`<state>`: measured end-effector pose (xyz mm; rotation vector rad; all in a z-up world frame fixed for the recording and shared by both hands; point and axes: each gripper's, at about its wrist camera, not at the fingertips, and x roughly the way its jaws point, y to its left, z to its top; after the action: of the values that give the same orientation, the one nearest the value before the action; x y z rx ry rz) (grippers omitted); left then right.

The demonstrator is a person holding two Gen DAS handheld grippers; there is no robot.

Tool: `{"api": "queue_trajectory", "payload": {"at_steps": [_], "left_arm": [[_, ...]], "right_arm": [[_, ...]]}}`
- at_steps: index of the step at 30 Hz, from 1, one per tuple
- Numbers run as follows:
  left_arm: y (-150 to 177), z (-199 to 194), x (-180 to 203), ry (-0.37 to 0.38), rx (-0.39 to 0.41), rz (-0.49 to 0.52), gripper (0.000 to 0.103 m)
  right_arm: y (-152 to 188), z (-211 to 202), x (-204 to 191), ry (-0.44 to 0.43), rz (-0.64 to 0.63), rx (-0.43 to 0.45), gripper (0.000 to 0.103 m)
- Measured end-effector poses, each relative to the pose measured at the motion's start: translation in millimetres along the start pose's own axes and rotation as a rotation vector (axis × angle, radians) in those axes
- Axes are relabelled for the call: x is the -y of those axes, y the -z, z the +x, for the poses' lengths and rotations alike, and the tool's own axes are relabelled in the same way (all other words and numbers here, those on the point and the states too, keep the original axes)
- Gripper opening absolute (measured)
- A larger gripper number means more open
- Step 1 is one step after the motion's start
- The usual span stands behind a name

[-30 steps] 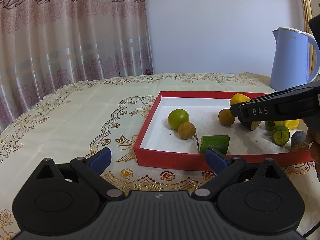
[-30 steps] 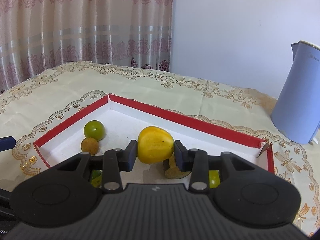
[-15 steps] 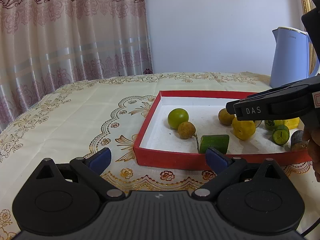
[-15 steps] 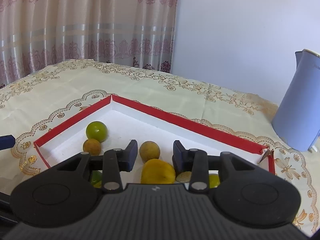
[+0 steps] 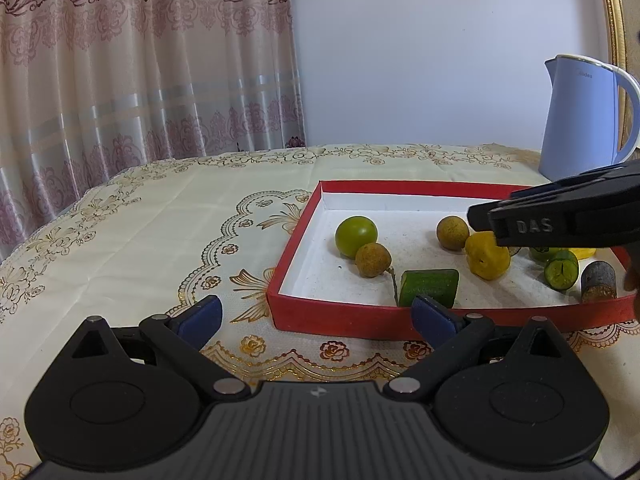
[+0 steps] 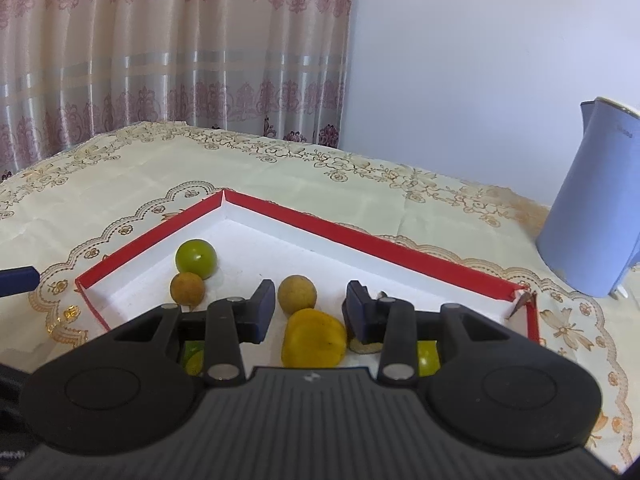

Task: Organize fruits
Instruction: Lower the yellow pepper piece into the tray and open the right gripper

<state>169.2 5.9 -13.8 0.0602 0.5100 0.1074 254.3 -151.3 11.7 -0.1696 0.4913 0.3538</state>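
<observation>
While the right gripper (image 6: 310, 312) hovers, jaws apart, over the lumpy yellow fruit (image 6: 314, 338) lying inside the shallow red cardboard tray (image 5: 400, 190) | left gripper (image 5: 316, 314) spread, empty, outside tray's near wall | step: fruit apparently placed | next: likely choose another fruit.

— What colours are showing in the box (image 5: 340, 314)?

— It is showing red walls and a white inside. A bright green round fruit (image 5: 356, 236) is sitting there, with two speckled tan-brown ones (image 5: 373, 260) (image 5: 452, 232) and a yellow fruit (image 5: 487, 255) (a small dark fleck is showing on its skin). A dark green cut piece (image 5: 430, 293) is lying near the front wall.

— And around it?

— The counter (image 5: 160, 216) is wearing a cream cloth with gold scalloped borders and little rust-red flowers. The curtain (image 5: 140, 60) is hanging in beige with maroon floral bands and pale satin stripes. The kettle (image 5: 580, 120) is looking pale blue, the wall (image 5: 420, 48) whitish. The left gripper (image 5: 316, 318) and the right gripper (image 6: 311, 312) are both showing black bodies with dark blue pads.
</observation>
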Motion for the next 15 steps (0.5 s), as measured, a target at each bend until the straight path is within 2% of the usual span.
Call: {"api": "queue_trajectory", "payload": {"at_steps": [3, 6, 8, 10, 11, 12, 15], "left_arm": [[-0.1, -0.2, -0.2, 0.001, 0.0, -0.001, 0.102], [1.4, 1.0, 0.3, 0.005, -0.002, -0.004, 0.102], [1.7, 1.5, 0.4, 0.005, -0.002, -0.004, 0.102], [2.1, 1.4, 0.9, 0.004, -0.002, -0.003, 0.102], [2.1, 1.4, 0.7, 0.004, -0.001, -0.003, 0.102], [1.9, 2.1, 0.9, 0.003, -0.001, -0.003, 0.102], [1.8, 1.9, 1.1, 0.002, -0.002, -0.002, 0.102]], "right_arm": [[3.4, -6.1, 1.4, 0.015, -0.005, 0.006, 0.057], [6.8, -10.1, 2.4, 0.045, -0.006, 0.015, 0.088], [8.7, -12.4, 2.5, 0.057, -0.017, 0.02, 0.081], [8.9, -13.2, 4.5, 0.052, -0.001, 0.005, 0.036], [9.3, -13.3, 6.2, 0.043, 0.013, -0.007, 0.03], [11.1, -14.3, 7.9, 0.025, 0.022, -0.017, 0.029], [17.5, -21.3, 6.8, 0.039, 0.014, -0.011, 0.03]]}}
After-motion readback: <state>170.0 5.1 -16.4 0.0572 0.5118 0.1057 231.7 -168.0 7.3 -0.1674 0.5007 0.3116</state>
